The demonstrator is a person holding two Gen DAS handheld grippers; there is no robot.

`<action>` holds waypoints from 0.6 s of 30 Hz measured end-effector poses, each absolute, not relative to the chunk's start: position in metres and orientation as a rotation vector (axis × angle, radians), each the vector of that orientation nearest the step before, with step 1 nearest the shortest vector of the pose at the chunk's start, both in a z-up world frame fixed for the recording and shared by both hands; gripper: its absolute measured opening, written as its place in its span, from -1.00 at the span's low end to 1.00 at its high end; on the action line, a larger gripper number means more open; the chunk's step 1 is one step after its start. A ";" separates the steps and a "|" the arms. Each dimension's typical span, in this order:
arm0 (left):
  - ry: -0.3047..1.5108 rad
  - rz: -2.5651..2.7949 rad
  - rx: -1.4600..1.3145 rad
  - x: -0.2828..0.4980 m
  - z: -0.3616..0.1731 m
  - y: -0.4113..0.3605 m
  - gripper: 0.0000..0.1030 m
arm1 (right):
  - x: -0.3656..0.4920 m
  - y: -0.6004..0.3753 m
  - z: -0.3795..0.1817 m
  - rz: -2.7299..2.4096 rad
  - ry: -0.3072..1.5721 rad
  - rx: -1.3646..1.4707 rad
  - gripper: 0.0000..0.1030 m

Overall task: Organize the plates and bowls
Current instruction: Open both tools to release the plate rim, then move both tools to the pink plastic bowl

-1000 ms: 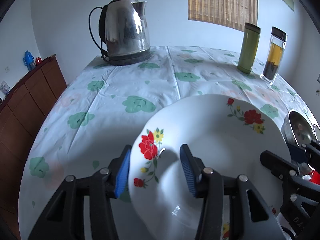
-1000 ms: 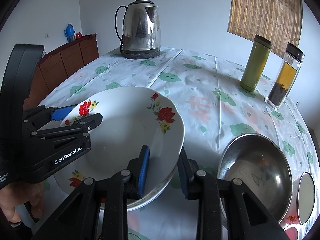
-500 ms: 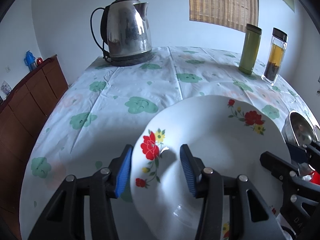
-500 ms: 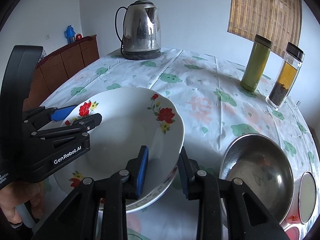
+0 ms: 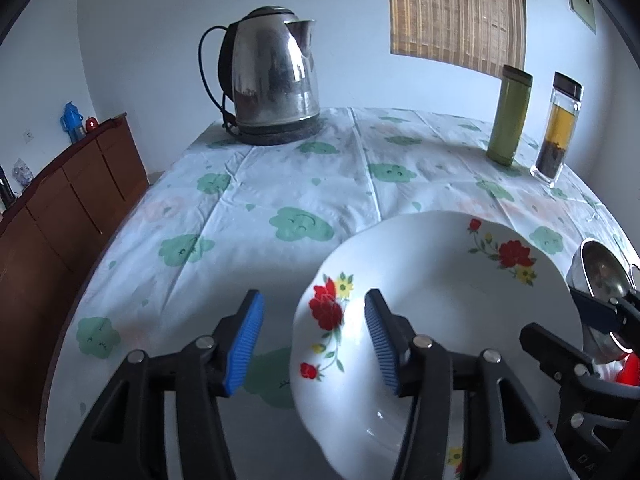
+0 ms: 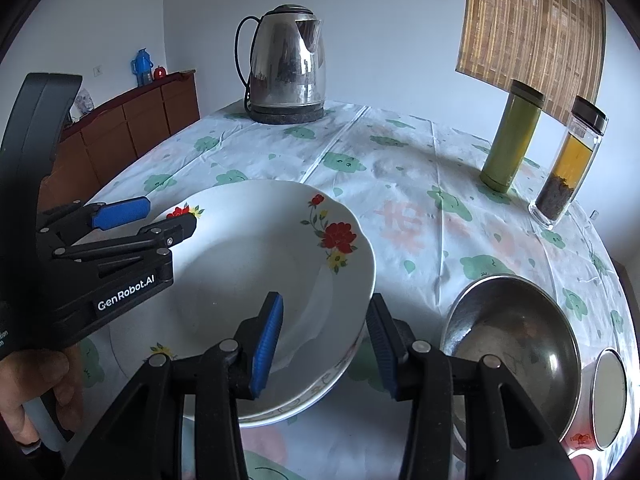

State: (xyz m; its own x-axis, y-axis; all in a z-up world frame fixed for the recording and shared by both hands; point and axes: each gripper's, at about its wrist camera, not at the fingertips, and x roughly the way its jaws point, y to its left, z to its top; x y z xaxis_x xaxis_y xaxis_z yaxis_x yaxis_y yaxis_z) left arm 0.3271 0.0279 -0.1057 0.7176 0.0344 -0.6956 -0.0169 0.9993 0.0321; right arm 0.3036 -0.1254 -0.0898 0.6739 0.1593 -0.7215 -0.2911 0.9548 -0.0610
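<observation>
the top plate (image 6: 256,264) sits on a second plate (image 6: 320,384) near the table's (image 5: 280,184) front edge. the left gripper (image 5: 312,336) and right gripper (image 6: 324,332) each straddle its rim, jaws opening, pads clear. a steel bowl (image 6: 512,332) lies just right; the cloth toward the kettle (image 5: 272,80) is bare.

Lower plate (image 6: 320,394) mostly hidden under upper plate (image 6: 248,280); steel bowl (image 5: 600,276) cut by right tongs (image 5: 600,320).
</observation>
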 end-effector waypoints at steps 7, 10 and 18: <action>0.739 0.039 -0.001 0.325 -0.101 0.033 0.27 | 0.293 -0.123 -0.074 0.263 0.726 -0.183 -0.02; 0.723 0.036 -0.009 0.323 -0.098 0.034 0.27 | 0.291 -0.119 -0.072 0.281 0.713 -0.191 0.00; 0.723 0.032 -0.010 0.322 -0.097 0.035 0.27 | 0.291 -0.122 -0.071 0.281 0.707 -0.175 0.00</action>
